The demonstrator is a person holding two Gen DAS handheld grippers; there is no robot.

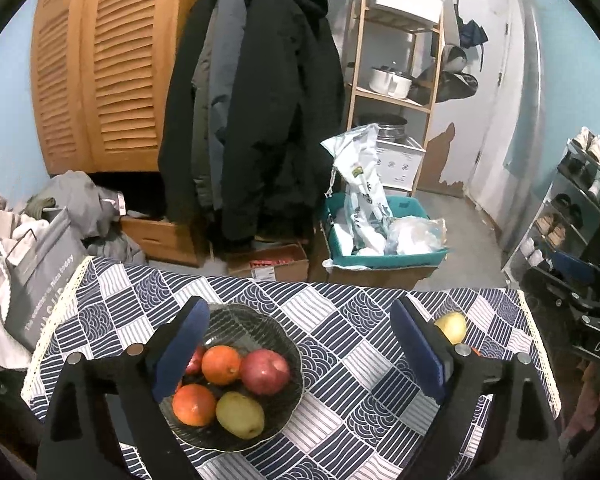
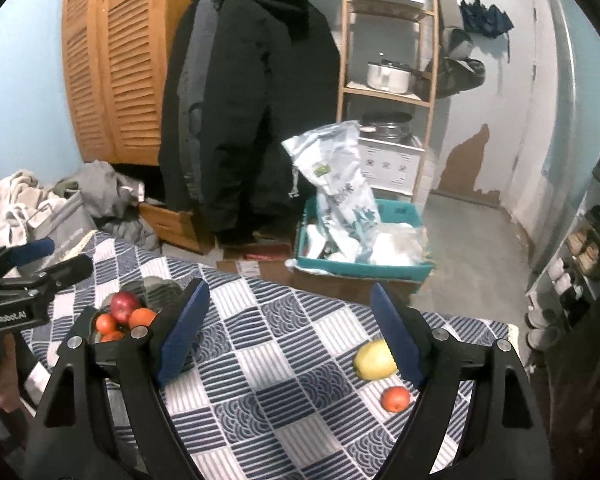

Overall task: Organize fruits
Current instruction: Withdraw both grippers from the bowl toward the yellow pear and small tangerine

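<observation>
A dark glass bowl [image 1: 260, 328] sits on the patterned tablecloth and holds a red apple [image 1: 265, 372], two oranges [image 1: 221, 365], a green-yellow fruit [image 1: 240, 414] and more behind the finger. My left gripper [image 1: 300, 316] is open and empty above the bowl's right side. A yellow fruit [image 2: 374, 359] and a small orange [image 2: 396, 398] lie loose on the cloth to the right. My right gripper [image 2: 290, 300] is open and empty, its right finger beside the yellow fruit. The bowl also shows in the right wrist view [image 2: 160, 286].
The table [image 2: 268, 344] ends at a far edge with lace trim. Beyond it stand hanging coats [image 1: 260, 100], a teal bin [image 1: 380, 256] with bags, a wooden shelf [image 1: 396, 60] and a shoe rack [image 1: 572, 208]. A grey bag [image 1: 40, 276] is at the left.
</observation>
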